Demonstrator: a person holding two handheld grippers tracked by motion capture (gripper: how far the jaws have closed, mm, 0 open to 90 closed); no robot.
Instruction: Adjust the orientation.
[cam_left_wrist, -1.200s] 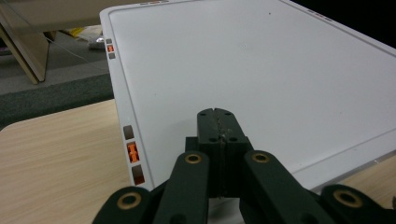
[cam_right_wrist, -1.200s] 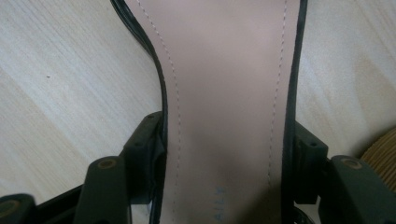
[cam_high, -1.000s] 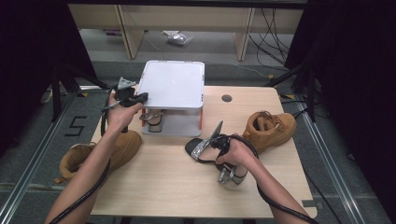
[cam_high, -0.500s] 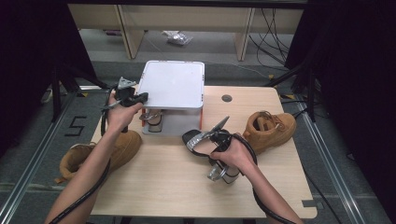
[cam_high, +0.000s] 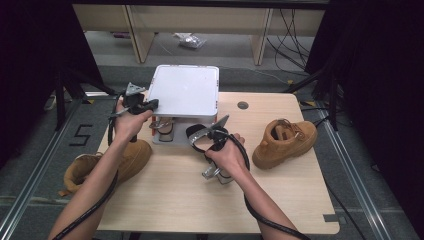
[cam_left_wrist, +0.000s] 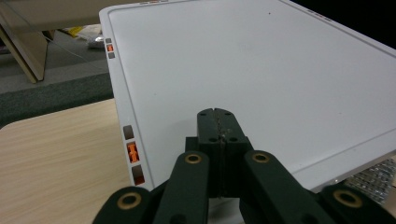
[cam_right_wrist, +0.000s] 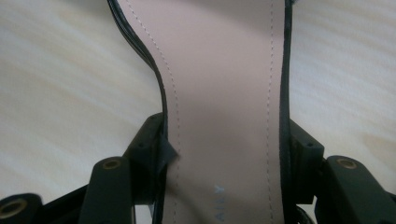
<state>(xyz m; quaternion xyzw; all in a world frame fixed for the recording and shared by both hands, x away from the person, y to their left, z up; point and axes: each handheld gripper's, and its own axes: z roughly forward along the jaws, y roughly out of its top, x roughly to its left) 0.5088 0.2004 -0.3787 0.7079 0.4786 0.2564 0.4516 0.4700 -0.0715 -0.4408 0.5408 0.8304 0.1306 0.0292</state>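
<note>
My right gripper is shut on a black sandal, held above the table just in front of the white stand. In the right gripper view the jaws clamp both edges of the sandal's pink insole, with my right gripper pointing down at the wooden tabletop. My left gripper is shut with nothing in it, and its joined tips rest over the left front edge of the stand's flat white top.
A second strappy sandal sits on the shelf under the white top. One tan boot stands at the right of the table. Another tan boot lies at the table's left edge under my left forearm.
My right hand has carried the black sandal left and a little up, toward the front of the white stand. The left hand and its gripper have kept still.
</note>
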